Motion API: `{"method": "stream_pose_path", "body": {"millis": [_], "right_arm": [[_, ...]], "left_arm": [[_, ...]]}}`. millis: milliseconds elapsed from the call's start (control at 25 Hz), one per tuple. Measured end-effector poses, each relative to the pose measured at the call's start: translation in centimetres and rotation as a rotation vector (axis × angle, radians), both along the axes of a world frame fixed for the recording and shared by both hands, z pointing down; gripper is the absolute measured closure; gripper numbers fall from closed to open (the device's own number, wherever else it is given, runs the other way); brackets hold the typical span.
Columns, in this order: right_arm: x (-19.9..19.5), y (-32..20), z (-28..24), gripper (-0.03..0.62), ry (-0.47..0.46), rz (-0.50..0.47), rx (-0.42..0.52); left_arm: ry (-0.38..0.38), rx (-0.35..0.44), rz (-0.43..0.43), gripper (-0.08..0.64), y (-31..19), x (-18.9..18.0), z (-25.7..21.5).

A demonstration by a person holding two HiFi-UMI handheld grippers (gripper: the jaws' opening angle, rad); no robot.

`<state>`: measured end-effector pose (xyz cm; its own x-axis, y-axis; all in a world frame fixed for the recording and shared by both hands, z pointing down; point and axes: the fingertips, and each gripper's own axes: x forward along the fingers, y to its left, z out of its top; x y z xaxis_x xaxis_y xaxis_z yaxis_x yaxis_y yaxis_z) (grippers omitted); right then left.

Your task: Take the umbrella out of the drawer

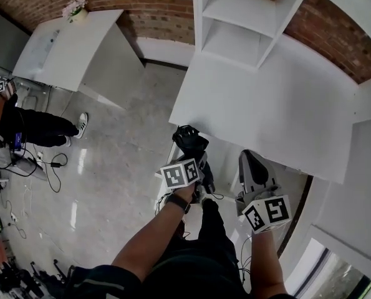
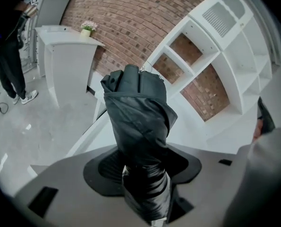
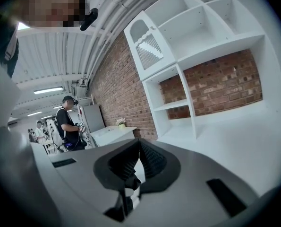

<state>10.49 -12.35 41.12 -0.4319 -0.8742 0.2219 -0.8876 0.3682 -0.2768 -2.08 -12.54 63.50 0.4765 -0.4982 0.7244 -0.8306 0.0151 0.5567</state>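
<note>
Found left tool (image 1: 196, 157) clamped on a folded black umbrella (image 1: 190, 141), jaws set wide around its lower part. Confirmed in left gripper view: left tool (image 2: 142, 176) with 2 pads pressed to the umbrella (image 2: 138, 112), umbrella standing up out of the jaws, slightly tilted, fabric wrapped and creased.

Located umbrella in the air, just off the near edge of the white surface (image 1: 285, 104), over the floor (image 1: 123, 167), touching nothing but the tool.

Found right tool (image 1: 255, 170) beside the left, near but apart, at the same edge. Confirmed in right gripper view: right tool (image 3: 139, 150) with jaws together, ribbed pads meeting at the tips, nothing between.

Noted white shelf (image 1: 244, 17) standing on the far part of the surface, against a brick wall (image 1: 166, 5). Noted white counter (image 1: 73, 48) well apart at left, with a flower pot (image 1: 75, 10) on its far end. Noted a person (image 1: 29, 129) near the counter, dark clothing, white shoes.
</note>
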Motion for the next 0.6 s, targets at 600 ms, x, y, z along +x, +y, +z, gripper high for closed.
{"method": "stream_pose_path", "body": {"millis": [600], "right_arm": [[-0.9, 3.6, -3.9, 0.588, 0.019, 0.068, 0.020]], "left_arm": [[-0.003, 0.322, 0.229, 0.328, 2.1, -1.9, -14.0]]}}
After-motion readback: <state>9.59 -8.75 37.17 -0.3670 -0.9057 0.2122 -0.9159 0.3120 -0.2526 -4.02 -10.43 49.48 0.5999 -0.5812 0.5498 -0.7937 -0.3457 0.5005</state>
